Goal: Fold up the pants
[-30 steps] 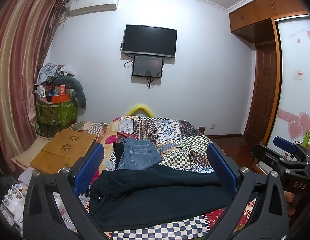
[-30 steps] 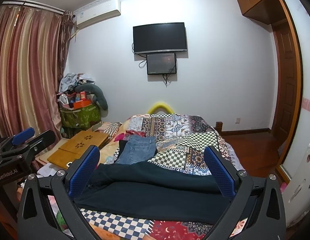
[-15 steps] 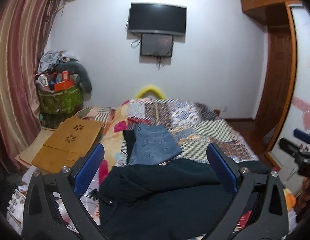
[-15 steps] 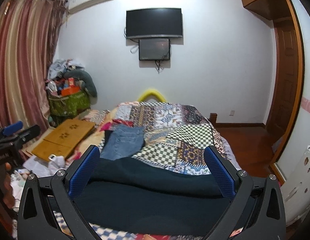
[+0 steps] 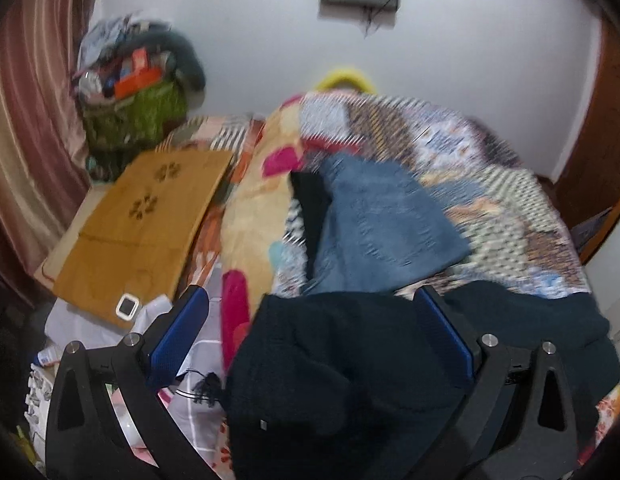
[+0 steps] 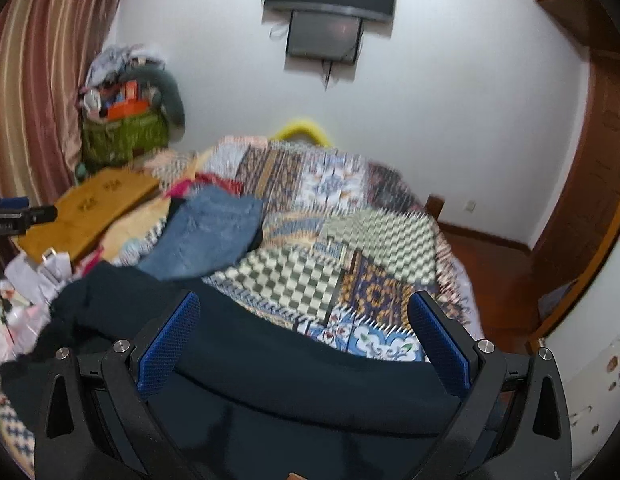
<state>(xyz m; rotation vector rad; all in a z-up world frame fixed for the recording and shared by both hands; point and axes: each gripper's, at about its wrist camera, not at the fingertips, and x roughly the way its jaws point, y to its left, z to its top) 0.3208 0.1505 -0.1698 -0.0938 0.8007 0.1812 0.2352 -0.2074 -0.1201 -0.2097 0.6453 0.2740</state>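
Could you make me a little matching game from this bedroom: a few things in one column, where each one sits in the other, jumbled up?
Things:
1. dark pants
2. folded jeans
3. wooden board
4. screen

Places:
A. on the white wall above the bed
B. left of the bed, beside the quilt
C. at the near edge of the bed, under both tools
D. on the quilt, further back than the dark garment

Pairs: 1-C, 2-D, 3-B, 4-A
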